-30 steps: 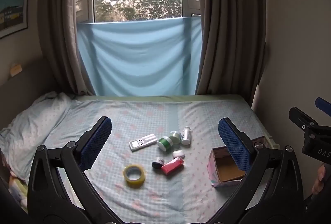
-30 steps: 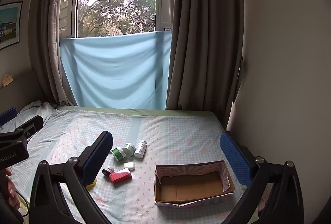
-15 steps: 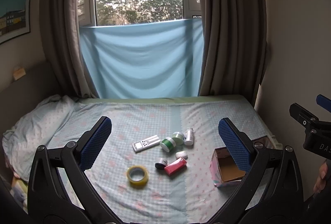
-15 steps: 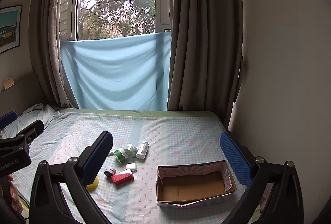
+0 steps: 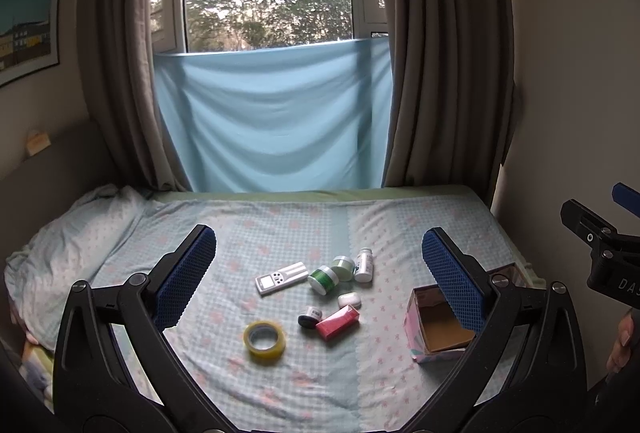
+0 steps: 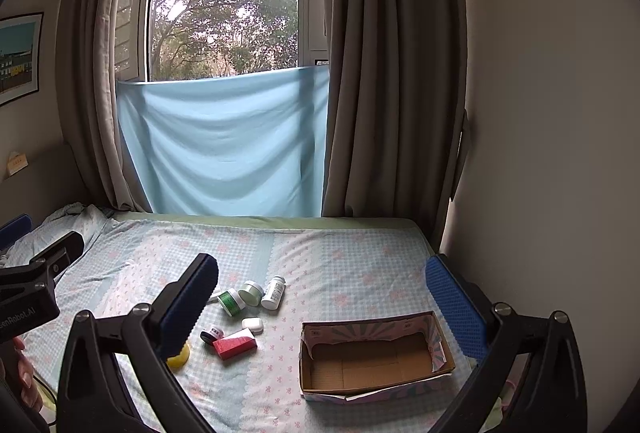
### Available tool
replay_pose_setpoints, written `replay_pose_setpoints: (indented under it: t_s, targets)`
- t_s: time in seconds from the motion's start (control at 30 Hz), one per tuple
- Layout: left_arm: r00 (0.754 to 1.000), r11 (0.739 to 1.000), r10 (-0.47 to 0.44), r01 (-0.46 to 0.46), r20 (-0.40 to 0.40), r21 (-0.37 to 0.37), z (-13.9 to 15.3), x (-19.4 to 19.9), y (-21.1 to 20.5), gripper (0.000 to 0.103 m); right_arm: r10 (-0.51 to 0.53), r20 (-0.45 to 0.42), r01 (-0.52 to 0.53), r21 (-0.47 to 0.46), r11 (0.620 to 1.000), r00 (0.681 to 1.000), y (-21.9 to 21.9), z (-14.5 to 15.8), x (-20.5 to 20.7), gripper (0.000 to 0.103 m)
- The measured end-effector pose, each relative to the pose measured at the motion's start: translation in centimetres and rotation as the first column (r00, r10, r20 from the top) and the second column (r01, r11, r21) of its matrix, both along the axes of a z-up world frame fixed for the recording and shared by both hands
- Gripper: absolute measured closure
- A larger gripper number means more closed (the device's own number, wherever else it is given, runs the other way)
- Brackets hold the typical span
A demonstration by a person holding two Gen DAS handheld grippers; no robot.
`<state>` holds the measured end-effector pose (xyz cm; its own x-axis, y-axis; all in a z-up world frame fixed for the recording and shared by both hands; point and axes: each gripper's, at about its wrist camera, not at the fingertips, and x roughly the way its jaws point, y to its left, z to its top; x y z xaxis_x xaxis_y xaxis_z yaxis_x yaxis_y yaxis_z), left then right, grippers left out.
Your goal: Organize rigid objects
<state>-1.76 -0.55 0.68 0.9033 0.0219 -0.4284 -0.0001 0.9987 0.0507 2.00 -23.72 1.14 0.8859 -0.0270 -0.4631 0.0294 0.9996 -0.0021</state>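
Note:
On the bed lie a yellow tape roll [image 5: 265, 342], a red box [image 5: 337, 321], a small black-capped jar [image 5: 309, 316], a white case [image 5: 349, 300], a white remote [image 5: 282, 278], a green-lidded jar [image 5: 323, 278], a pale jar [image 5: 343, 267] and a white bottle [image 5: 363, 264]. An empty cardboard box [image 6: 374, 353] stands to their right. My left gripper [image 5: 318, 275] hangs open well short of the cluster, holding nothing. My right gripper [image 6: 320, 307] is open too, above the bed near the box [image 5: 440, 329]. In the right wrist view its left finger hides most of the tape roll [image 6: 178, 355].
The checked bed sheet [image 5: 280, 225] runs back to a blue cloth [image 5: 272, 121] under the window, between grey curtains. A rumpled pillow [image 5: 68, 245] lies at the left. A wall [image 6: 560, 153] borders the bed on the right. A hand [image 6: 20, 369] shows at the left edge.
Both cameras have tilted up and pulled back slightly, so the objects sit a little lower and smaller in view. Nothing on the bed has moved; both grippers stay open.

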Motion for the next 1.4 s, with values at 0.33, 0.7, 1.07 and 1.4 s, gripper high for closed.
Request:
replay_pose_setpoints:
  t_s: [0.33,0.7,1.07,1.4]
  targets:
    - [1.000,1.000,-0.003,0.003,0.008,0.008,0.01,-0.26,-0.38,0.001,-0.002,0.002,0.002,0.002,1.000,1.000,0.08,-0.14,-0.12,0.000]
    - [1.000,1.000,0.018,-0.018,0.025,0.023,0.18,-0.57,-0.61,0.001,-0.003,0.000,0.003,0.005,1.000,1.000,-0.25,-0.28,-0.36,0.000]
    - [0.999,0.999,0.020,-0.021,0.029,0.035,-0.04,-0.60,-0.89,0.001,-0.004,-0.001,0.004,0.004,1.000,1.000,-0.28,-0.30,-0.43,0.000]
    - [1.000,0.999,0.021,-0.022,0.021,0.029,-0.02,-0.60,-0.69,0.001,-0.001,-0.004,0.001,0.001,1.000,1.000,-0.34,-0.25,-0.48,0.000]
